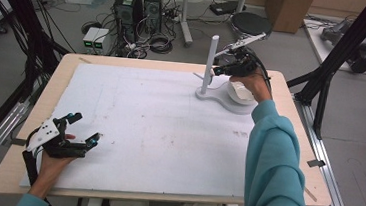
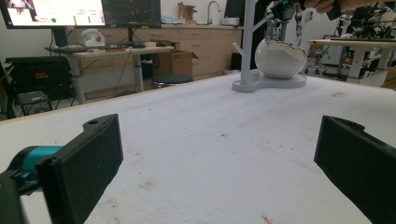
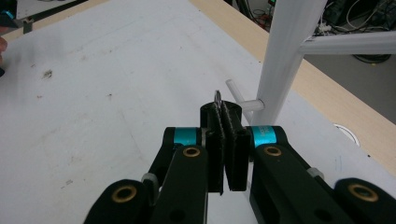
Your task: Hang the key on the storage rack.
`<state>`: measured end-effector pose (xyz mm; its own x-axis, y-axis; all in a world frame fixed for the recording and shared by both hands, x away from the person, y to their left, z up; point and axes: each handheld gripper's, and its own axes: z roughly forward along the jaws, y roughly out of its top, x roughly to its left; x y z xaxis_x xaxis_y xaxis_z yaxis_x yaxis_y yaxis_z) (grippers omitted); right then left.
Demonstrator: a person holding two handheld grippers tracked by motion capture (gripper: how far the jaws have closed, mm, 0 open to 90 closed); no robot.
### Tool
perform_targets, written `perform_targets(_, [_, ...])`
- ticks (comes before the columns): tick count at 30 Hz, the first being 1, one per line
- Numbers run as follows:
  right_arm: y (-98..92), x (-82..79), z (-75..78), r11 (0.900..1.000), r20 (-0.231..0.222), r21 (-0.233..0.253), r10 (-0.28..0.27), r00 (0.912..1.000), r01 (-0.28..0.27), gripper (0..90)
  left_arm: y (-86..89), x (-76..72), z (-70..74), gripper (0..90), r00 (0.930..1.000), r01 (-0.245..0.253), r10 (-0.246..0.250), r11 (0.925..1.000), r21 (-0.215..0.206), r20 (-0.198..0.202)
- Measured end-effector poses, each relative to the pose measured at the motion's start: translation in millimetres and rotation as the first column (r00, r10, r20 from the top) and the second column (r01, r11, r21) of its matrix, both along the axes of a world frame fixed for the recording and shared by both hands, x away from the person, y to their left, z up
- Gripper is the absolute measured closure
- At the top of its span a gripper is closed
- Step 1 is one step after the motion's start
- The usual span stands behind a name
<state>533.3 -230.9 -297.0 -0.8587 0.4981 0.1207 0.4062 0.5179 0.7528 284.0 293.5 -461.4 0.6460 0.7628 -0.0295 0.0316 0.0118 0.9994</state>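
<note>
Jaws clamped tight, our right gripper (image 3: 226, 140) pinches a silver chain (image 2: 298, 21) near the white stand (image 1: 208, 67) at the table's far right. In the left gripper view the chain dangles from that gripper above the white egg-shaped bowl (image 2: 279, 59) sitting on the stand's base; in the right gripper view a small metal ring (image 3: 217, 98) peeks out between the closed pads, just beside a peg on the stand's post. Our left gripper (image 1: 84, 129) rests well apart at the near left of the white table (image 1: 143, 129), its jaws spread wide and holding nothing.
</note>
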Motion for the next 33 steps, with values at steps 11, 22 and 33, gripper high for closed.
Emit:
perform_targets(11, [-1.5, 2.7, -2.1, 0.999, -0.004, 0.027, -0.041, 0.9992, 0.041, 83.6, -0.1, -0.1, 0.0, 1.7, 1.0, 0.002, -0.002, 1.0, 0.0, 0.001])
perform_targets(22, [-7.6, -12.5, 3.3, 0.995, 0.053, 0.037, -0.09, 0.9945, 0.088, 49.5, 0.1, -0.2, 0.0, 1.7, 1.0, 0.004, -0.004, 1.0, 0.0, 0.003])
perform_targets(33, [-5.4, -60.3, 17.5, 0.99, 0.178, 0.013, -0.143, 0.9735, 0.143, 0.5, 0.8, 0.1, 0.1, 1.7, 1.0, -0.002, 0.001, 1.0, -0.007, -0.007])
